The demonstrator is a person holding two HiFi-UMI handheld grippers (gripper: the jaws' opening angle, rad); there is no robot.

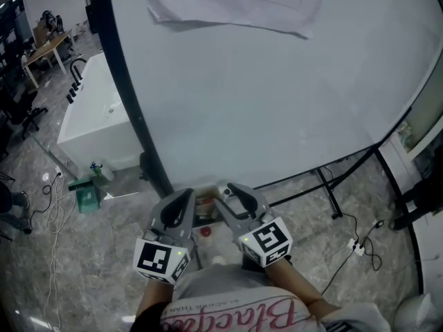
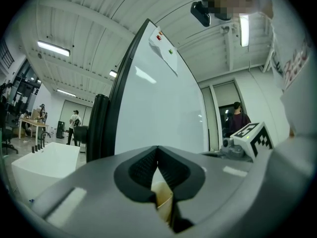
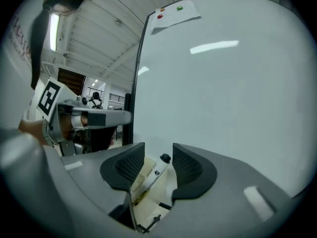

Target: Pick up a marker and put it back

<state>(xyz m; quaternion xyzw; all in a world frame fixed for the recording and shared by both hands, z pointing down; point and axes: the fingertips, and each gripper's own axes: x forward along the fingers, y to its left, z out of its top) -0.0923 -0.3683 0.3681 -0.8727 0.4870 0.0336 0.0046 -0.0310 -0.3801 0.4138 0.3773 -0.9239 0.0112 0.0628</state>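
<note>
Right hand-held gripper [image 3: 158, 153]: jaws wide, marker [image 3: 152, 175] lies ungripped between them, lower centre. Left hand-held gripper [image 2: 157, 151]: jaws closed together.

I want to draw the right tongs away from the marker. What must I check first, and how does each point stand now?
1. Right tongs open: ok, the jaws stand wide apart.
2. Marker free of the pads: ok, it lies between them with a gap on each side.
3. Marker in the tray: ok, it rests there, black cap toward the whiteboard.
4. Marker settled and will not roll: cannot tell.
5. Left tongs shut and empty: ok, the tips meet and hold nothing.
6. Room between the two tongs: cannot tell; in the head view they sit close side by side.
</note>
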